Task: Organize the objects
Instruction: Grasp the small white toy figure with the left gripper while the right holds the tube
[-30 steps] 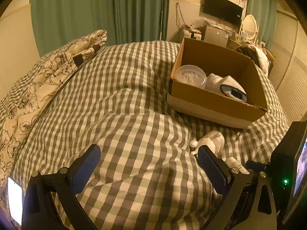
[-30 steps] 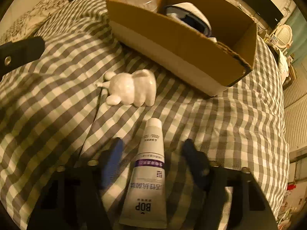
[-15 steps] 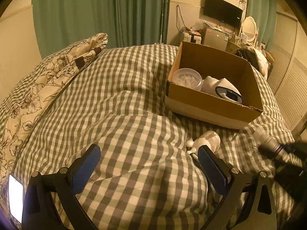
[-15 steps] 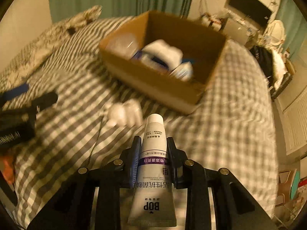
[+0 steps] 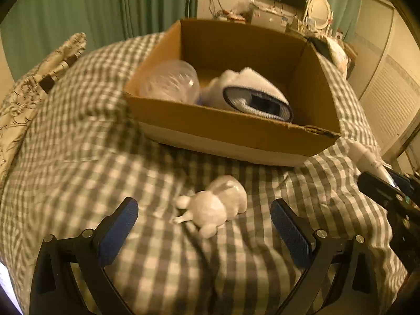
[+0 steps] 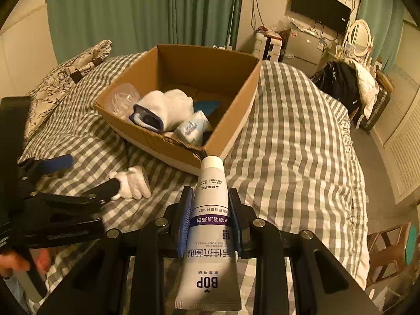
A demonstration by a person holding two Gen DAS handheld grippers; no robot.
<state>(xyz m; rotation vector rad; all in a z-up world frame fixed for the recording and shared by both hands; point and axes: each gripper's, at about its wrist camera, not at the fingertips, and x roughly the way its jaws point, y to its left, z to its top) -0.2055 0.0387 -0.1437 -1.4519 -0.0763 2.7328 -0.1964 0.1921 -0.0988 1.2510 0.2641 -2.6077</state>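
1. Right gripper (image 6: 211,210): jaws clamped on a white tube (image 6: 210,225), pads pressing its two sides. The tube's cap end points forward toward the box, its crimped end toward the camera; it is held clear of the bed.
2. Left gripper (image 5: 204,216): jaws wide apart, nothing between the pads. The blue pads stand to either side of the figurine without touching it.
3. Figurine (image 5: 215,204): a white, glossy rabbit shape lying on its side on the bed, near the front wall of the box and apart from it. In the right wrist view it is partly hidden behind one left finger.
4. Box (image 6: 233,120): open cardboard carton resting on the bed. Inside: a clear plastic tub (image 5: 170,81) in the left corner, a white slipper (image 5: 252,97) with a dark opening beside it, a small white pack (image 6: 191,128) and a blue item, the last too hidden to identify.
5. Bed (image 5: 78,144): covered with a grey-and-white checked quilt; a floral pillow (image 6: 68,76) lies at its far left edge.
6. Background: green curtains (image 6: 131,13), a wall-mounted screen (image 6: 320,10), an oval mirror (image 6: 361,36).
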